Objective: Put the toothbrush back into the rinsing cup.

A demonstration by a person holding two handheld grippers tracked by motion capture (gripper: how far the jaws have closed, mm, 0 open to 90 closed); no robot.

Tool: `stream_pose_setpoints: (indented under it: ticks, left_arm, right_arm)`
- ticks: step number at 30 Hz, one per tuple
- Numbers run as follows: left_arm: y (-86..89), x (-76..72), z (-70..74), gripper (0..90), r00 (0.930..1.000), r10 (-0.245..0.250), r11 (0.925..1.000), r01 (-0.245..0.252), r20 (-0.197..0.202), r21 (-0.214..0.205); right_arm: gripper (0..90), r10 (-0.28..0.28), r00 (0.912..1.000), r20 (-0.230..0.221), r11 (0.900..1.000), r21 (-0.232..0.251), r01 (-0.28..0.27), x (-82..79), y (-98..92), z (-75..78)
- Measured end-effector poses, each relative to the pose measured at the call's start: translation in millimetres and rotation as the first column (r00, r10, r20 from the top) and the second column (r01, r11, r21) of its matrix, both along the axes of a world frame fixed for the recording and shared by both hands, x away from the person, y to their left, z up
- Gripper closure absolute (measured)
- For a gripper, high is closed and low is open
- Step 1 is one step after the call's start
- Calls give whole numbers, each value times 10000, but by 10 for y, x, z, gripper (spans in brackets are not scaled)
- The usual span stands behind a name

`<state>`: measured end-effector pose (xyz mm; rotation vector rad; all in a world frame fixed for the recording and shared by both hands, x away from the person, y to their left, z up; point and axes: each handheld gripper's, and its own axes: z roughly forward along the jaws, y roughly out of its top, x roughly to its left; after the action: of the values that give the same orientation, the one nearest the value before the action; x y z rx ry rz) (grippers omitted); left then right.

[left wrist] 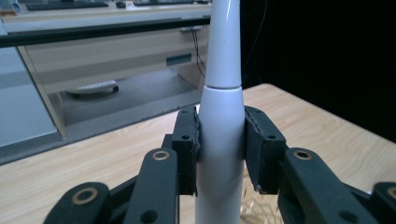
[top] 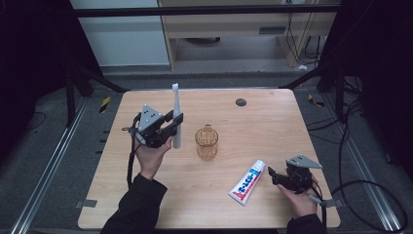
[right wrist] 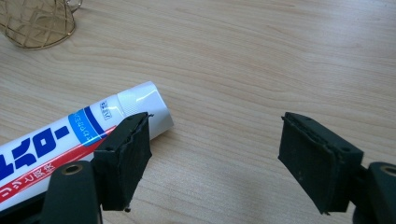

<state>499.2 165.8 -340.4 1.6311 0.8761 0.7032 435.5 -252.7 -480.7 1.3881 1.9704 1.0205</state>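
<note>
My left gripper [top: 176,121] is shut on a white electric toothbrush [top: 176,114], which it holds upright above the table's left half. In the left gripper view both pads press the toothbrush [left wrist: 220,130] at its thick handle. An amber glass cup [top: 206,143] with a handle stands on the table just right of that hand; its rim [right wrist: 35,23] shows at the top left of the right gripper view. A white toothpaste tube [top: 247,181] lies flat near the front right. My right gripper [top: 271,175] rests beside its cap end, open, with bare table between the jaws [right wrist: 215,154]; the tube [right wrist: 79,135] lies left of them.
The wooden table [top: 263,126] has a small dark round disc [top: 240,102] near its back edge. Cables trail on the floor at the right [top: 360,190]. A desk and cabinet [top: 234,29] stand beyond the table.
</note>
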Motion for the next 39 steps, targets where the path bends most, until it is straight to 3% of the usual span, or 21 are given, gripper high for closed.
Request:
stream_pose_setpoints:
  ticks: [8, 17, 29, 39]
  left_arm:
    - [-91, 95, 47, 673, 9983, 219, 9978, -183, 549, -642]
    - [-240, 154, 9, 673, 9970, 123, 9941, -40, 765, -1083]
    - [-434, 220, -65, 672, 9954, 4, 9926, 113, 962, -1211]
    - [-549, 261, -149, 672, 9963, -125, 9929, 224, 855, -1164]
  right_arm:
    - [250, 7, 10000, -29, 10000, 20, -7, 5, -3, -10]
    - [251, 14, 10000, -45, 10000, 2, -14, 8, -4, -18]
    - [251, -13, 10000, -86, 10000, 73, 13, 11, -11, -25]
    - [251, -5, 9999, -120, 10000, 68, 6, 15, -10, -30]
